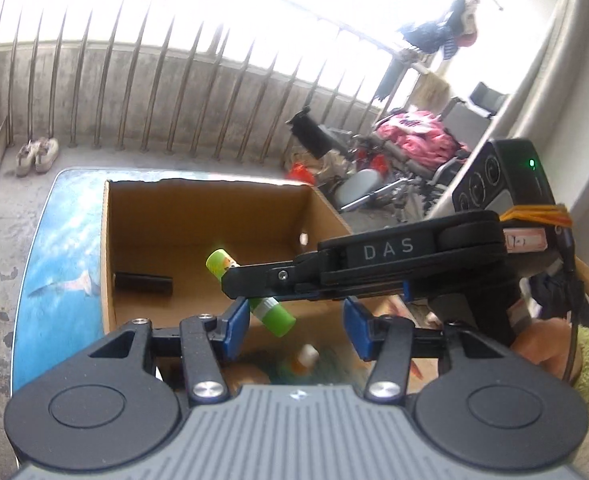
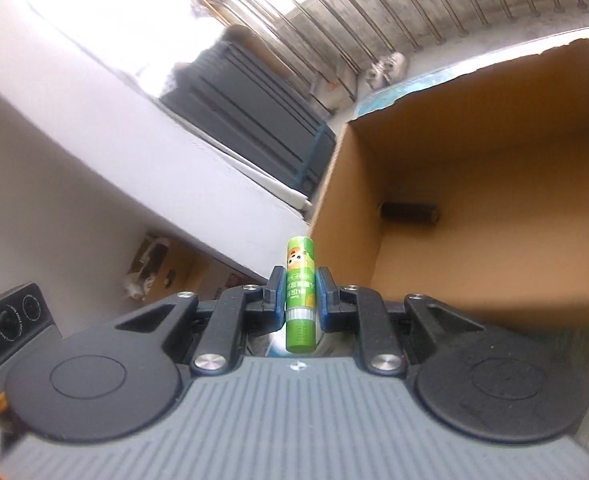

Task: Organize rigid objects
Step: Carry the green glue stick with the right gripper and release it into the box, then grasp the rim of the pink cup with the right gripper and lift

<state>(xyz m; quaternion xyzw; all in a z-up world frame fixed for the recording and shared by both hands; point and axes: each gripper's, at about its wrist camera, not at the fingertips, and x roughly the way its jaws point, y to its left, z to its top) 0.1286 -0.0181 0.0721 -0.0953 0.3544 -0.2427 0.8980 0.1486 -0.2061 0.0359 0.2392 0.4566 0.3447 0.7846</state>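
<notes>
Right claw round one green glue stick; one cardboard box.

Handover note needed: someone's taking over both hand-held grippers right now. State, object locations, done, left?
Right hand-held gripper: shut on the green cylindrical glue stick, held over the open brown cardboard box.
Left hand-held gripper: open, holding nothing, hovering at the box's near edge.
Done: black cylindrical object lies on the box floor.
Left: release the glue stick into the box. A small white-and-orange item, blurred, sits on the blue printed table outside the box; likely next.
</notes>
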